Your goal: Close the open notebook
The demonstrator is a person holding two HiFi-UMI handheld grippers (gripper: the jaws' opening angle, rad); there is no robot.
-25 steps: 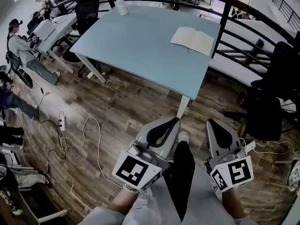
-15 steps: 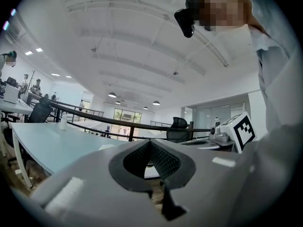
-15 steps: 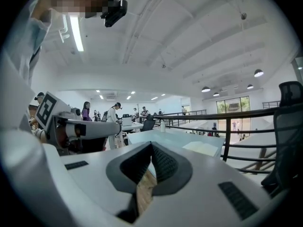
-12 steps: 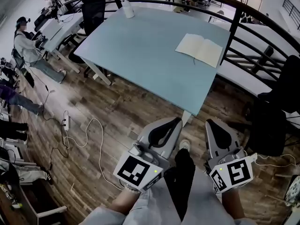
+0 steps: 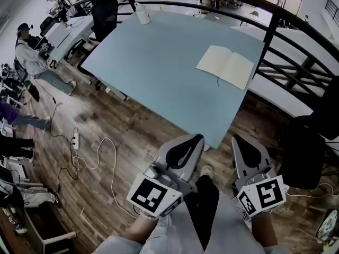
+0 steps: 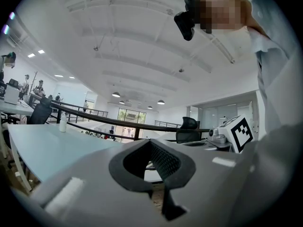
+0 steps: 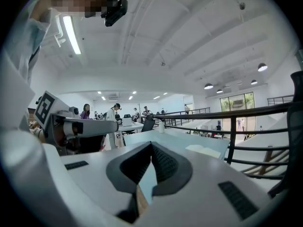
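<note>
The open notebook [image 5: 225, 66] lies flat, pale pages up, near the right edge of the light blue table [image 5: 159, 57]. It also shows small in the right gripper view, the notebook [image 7: 202, 149] lying on the table [image 7: 165, 138]. My left gripper [image 5: 197, 137] and right gripper [image 5: 237, 139] are held side by side low over the wooden floor, just short of the table's near corner. Both are shut with nothing between their jaws. In their own views the left gripper [image 6: 151, 142] and the right gripper [image 7: 151, 144] point level towards the table.
A black railing [image 5: 270, 28] runs behind and to the right of the table. A white bottle [image 5: 141, 10] stands at its far edge. A black chair [image 5: 310, 152] is at the right. Cables [image 5: 95, 152] trail over the floor at the left, and people [image 5: 29, 52] sit at desks beyond.
The table and notebook have come nearer and lower in the head view, as both grippers moved forward together towards the table. The jaws stayed shut.
</note>
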